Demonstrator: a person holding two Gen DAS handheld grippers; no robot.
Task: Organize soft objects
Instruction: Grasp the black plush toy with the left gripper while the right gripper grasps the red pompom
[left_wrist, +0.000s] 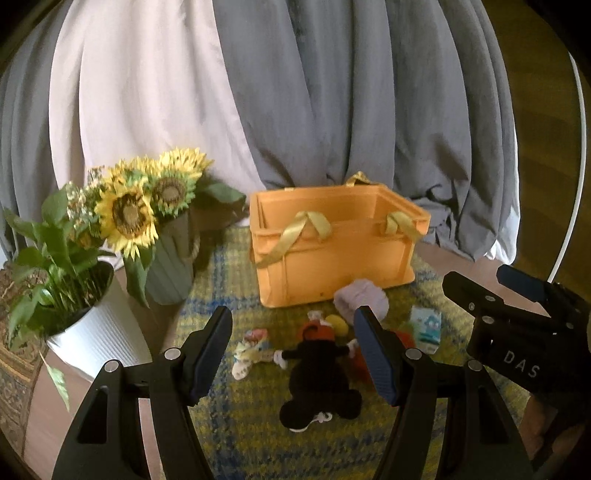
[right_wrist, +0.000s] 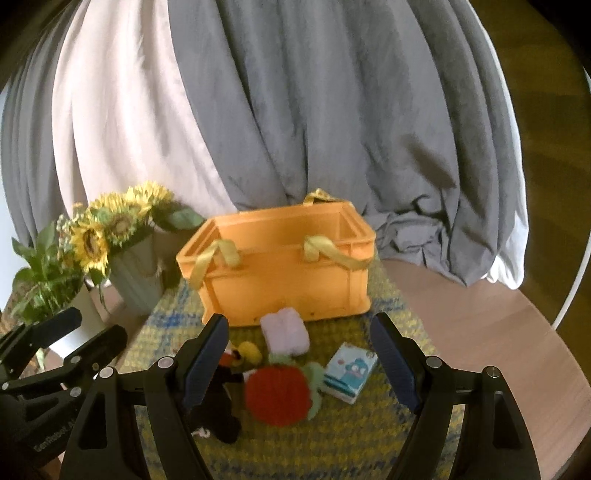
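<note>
- Hovering low center: left gripper, jaws wide, nothing held, black plush btwn fingers
- right gripper wide too, over red knit toy
- orange crate mid-frame, behind toys

**Materials and finishes**

Crate: smooth orange plastic, satin ribbon handles. Mat: rough woven cloth. Red toy: knitted yarn. Lilac towel: fluffy. Bench: smooth matt wood. Pot: ribbed white.

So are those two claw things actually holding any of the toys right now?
No. The left gripper and right gripper are both open and empty, above the black plush doll and red knitted toy on the rug.
</note>
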